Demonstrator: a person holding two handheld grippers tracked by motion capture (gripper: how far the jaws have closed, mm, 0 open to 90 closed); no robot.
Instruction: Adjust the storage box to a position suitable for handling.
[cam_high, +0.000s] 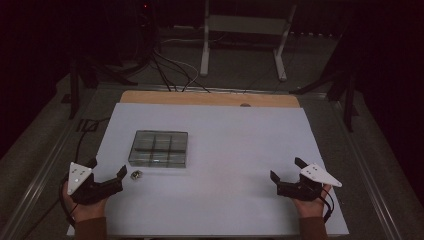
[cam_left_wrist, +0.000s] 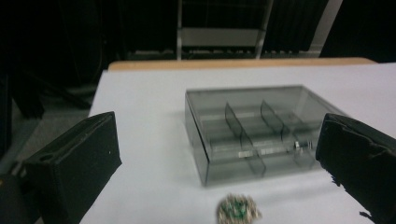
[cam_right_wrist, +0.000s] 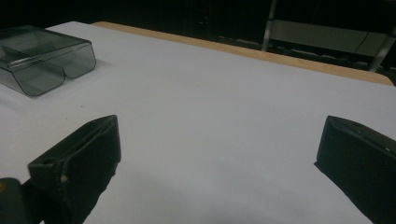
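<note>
— Smoky clear plastic, that divided box (cam_high: 159, 148), left of centre on the white table (cam_high: 235, 150) in the high view; a small greenish piece (cam_high: 136, 175) lies just before it.
— And the left gripper (cam_high: 106, 172)?
— Left gripper view: jaws wide, empty, the piece (cam_left_wrist: 238, 209) between them.
— Right gripper (cam_high: 286, 169)?
— Right gripper view: wide, nothing held, the box (cam_right_wrist: 42, 58) well apart.

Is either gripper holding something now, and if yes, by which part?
Nothing is held. The left gripper and the right gripper are both open and empty; the small object lies on the table beside the clear box.
</note>
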